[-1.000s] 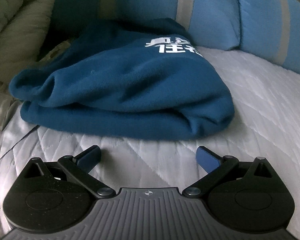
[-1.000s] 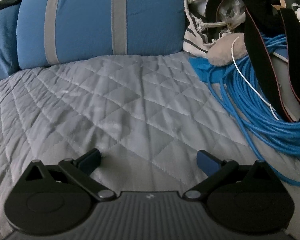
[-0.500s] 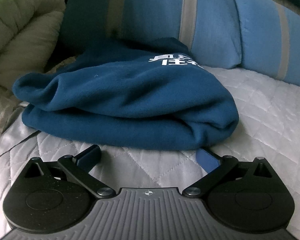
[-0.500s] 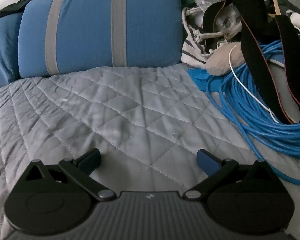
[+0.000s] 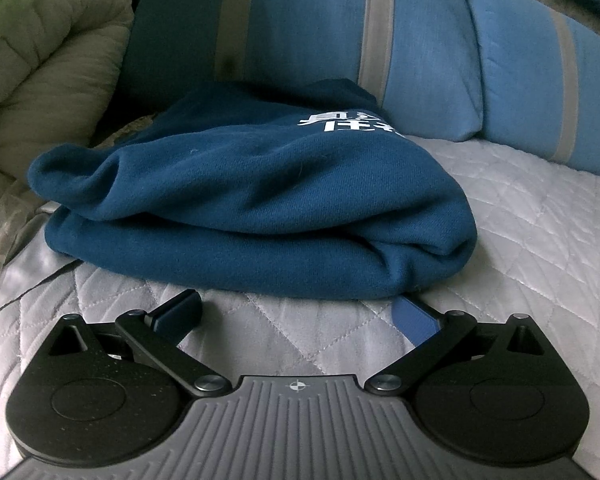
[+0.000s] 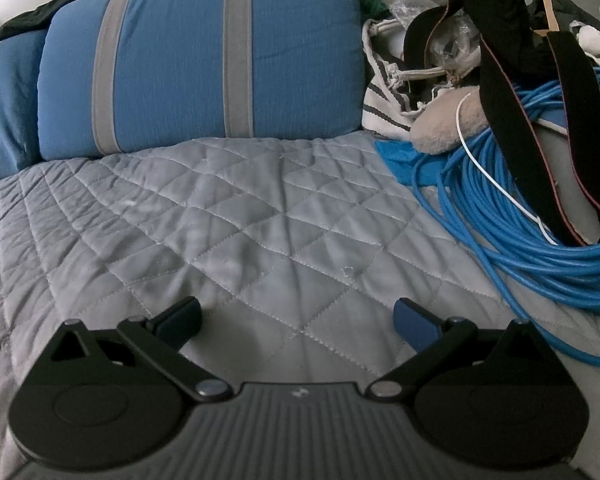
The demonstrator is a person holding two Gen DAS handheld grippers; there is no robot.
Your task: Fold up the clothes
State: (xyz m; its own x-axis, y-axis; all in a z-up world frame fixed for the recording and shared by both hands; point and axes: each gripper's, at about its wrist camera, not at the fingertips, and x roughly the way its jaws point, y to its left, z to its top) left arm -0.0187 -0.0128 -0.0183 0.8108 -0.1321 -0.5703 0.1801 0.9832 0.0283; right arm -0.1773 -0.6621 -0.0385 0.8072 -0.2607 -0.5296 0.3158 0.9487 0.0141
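A dark blue fleece garment (image 5: 256,200) with white printed characters lies folded in a thick bundle on the grey quilted bed cover (image 5: 532,240), its far end against a blue pillow. My left gripper (image 5: 296,312) is open right at the bundle's near edge; the right fingertip (image 5: 414,316) is tucked just under the fabric, the left fingertip (image 5: 178,312) is clear of it. In the right wrist view my right gripper (image 6: 296,320) is open and low over bare quilt (image 6: 240,232), with nothing between its fingers. The garment does not show there.
Blue pillows with grey stripes (image 5: 340,28) (image 6: 204,60) line the back. A cream duvet (image 5: 40,80) is piled at the left. At the right lie a coiled blue cable (image 6: 520,220), black straps (image 6: 500,80), a striped bag (image 6: 384,92) and a plush toy (image 6: 444,128).
My left gripper has moved forward to the garment's near edge, and its right fingertip has slipped under the fabric. The right gripper has pulled back slightly over the bare quilt. Both stay open.
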